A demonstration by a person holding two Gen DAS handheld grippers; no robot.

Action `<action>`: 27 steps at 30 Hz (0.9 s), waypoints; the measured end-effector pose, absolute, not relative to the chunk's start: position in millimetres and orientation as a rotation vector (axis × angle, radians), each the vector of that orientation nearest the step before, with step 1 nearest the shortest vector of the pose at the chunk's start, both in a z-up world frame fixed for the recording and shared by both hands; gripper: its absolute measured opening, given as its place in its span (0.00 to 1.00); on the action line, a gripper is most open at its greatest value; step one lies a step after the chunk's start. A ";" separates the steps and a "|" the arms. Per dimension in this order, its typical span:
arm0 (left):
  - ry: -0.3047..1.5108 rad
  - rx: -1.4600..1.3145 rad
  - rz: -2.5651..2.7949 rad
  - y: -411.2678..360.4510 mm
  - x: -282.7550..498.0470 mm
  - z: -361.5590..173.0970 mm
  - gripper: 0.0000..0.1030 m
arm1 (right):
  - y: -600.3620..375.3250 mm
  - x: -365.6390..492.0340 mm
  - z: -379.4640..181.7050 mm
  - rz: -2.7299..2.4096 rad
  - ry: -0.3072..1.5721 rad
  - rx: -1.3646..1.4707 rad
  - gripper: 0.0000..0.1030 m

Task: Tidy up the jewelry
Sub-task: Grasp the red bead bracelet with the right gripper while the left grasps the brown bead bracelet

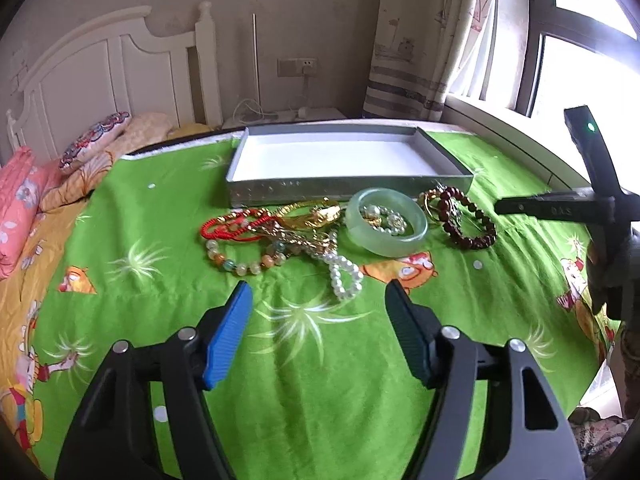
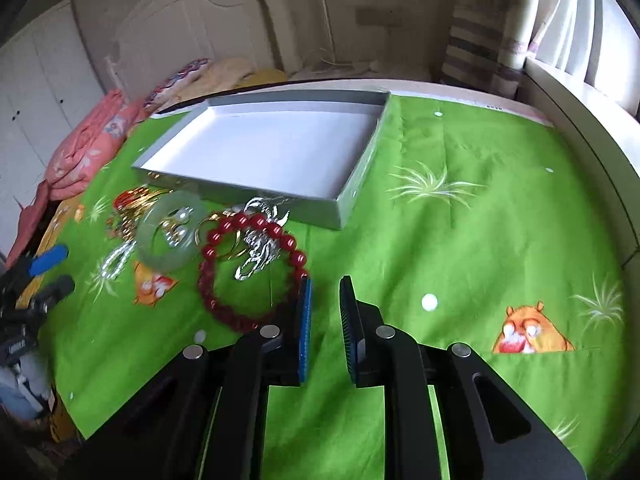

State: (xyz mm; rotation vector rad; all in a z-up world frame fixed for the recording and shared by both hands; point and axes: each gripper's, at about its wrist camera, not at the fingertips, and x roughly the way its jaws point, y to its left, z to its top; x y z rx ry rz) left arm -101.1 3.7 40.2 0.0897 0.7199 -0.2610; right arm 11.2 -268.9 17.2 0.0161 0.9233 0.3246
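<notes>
A pile of jewelry lies on the green bedspread in front of a grey tray [image 1: 348, 192] [image 2: 354, 194] with a bare white floor. In the pile are a pale jade bangle [image 1: 386, 246] [image 2: 160, 258], a dark red bead bracelet [image 1: 486, 222] [image 2: 208, 280], a pearl strand [image 1: 344, 276], a red cord bracelet [image 1: 232, 228], gold pieces [image 1: 316, 216] and a silver chain [image 2: 258, 254]. My left gripper [image 1: 319, 286] stands open just short of the pearls, with nothing between its fingers. My right gripper [image 2: 326, 280] shows a narrow gap holding only cloth, and its left pad is beside the red beads.
Pillows [image 1: 24, 200] and a white headboard [image 1: 100, 72] lie at the far left. A window sill [image 1: 500, 128] and a curtain [image 1: 420, 40] border the bed on the right. Open green bedspread [image 2: 480, 240] spreads to the right of the tray. The left gripper [image 2: 54, 272] shows at the left edge of the right wrist view.
</notes>
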 end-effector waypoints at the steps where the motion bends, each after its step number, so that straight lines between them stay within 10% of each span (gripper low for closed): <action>1: 0.724 0.094 -0.263 1.4 -100.1 39.5 0.66 | -261.6 16.5 15.7 0.329 0.930 -0.005 0.18; 27: 0.710 0.353 -0.433 -85.3 -62.5 55.1 0.63 | -288.1 -53.2 57.4 0.242 0.645 -0.024 0.13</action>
